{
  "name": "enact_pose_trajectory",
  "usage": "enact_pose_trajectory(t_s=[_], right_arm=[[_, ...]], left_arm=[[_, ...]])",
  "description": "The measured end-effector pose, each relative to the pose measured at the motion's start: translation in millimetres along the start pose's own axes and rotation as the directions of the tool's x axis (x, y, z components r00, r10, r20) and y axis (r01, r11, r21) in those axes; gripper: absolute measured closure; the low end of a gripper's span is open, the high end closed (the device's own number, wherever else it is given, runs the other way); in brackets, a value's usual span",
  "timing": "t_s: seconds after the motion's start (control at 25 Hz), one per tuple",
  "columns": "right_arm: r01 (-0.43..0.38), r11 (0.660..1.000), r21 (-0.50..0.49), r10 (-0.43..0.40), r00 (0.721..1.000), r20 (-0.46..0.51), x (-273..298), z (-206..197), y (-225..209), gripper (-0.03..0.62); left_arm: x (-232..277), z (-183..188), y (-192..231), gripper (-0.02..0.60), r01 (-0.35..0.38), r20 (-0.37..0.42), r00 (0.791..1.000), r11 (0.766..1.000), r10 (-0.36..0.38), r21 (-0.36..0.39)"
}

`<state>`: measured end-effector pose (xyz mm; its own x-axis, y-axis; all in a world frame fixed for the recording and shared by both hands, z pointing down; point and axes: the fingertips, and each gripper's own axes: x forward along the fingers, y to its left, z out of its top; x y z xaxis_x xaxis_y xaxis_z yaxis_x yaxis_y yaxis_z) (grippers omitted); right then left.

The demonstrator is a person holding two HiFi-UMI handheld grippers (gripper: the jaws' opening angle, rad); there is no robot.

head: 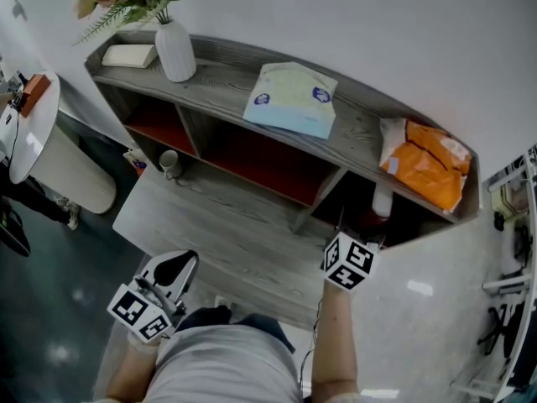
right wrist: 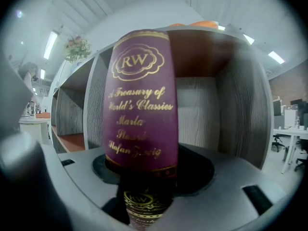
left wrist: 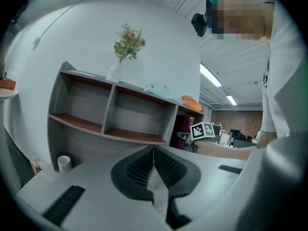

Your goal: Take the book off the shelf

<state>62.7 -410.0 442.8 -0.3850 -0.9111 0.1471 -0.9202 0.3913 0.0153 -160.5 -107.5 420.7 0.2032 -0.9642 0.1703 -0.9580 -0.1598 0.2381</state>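
Right gripper [right wrist: 144, 174] clamps the purple book [right wrist: 139, 95], lower spine shadowed between jaws; left gripper [left wrist: 154, 170] clenched empty.

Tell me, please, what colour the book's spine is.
Purple with gold lettering; the book shows best in the right gripper view.

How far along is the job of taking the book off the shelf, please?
Done: the right gripper is shut on the spine of the purple book, at the rightmost compartment of the shelf. In hand: the pull; the compartment walls frame the book, so it looks not yet clear. Left: drawing it fully away. The left gripper is shut, empty.
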Motion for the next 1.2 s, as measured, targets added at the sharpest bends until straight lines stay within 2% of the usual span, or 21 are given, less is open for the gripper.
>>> enact_pose_trajectory(t_s=[0.28, 0.72, 1.0, 1.2], right_arm=[[-0.035, 0.999, -0.019, 0.035, 0.999, -0.008, -17.3, -0.3, 5.6, 0.361], [-0.098, 0.995, 0.009, 0.098, 0.994, -0.047, -65.0, 2.4, 11.5, 0.364], [-0.086, 0.996, 0.038, 0.088, 0.994, -0.063, -101.1, 4.6, 5.1, 0.364], [-0.059, 0.997, 0.056, 0.062, 0.996, -0.064, -127.6, 2.7, -2.1, 0.364]], left_arm=[[8.6, 0.2, -7.7, 0.565, 0.047, -0.004, 0.999, 0.999, -0.047, 0.006], [42.3, 4.7, -32.3, 0.565, 0.196, -0.015, 0.981, 0.98, -0.196, 0.018], [71.6, 4.9, -58.3, 0.565, 0.325, -0.034, 0.945, 0.945, -0.324, 0.026], [92.7, 3.3, -81.9, 0.565, 0.423, -0.052, 0.906, 0.906, -0.421, 0.032]])
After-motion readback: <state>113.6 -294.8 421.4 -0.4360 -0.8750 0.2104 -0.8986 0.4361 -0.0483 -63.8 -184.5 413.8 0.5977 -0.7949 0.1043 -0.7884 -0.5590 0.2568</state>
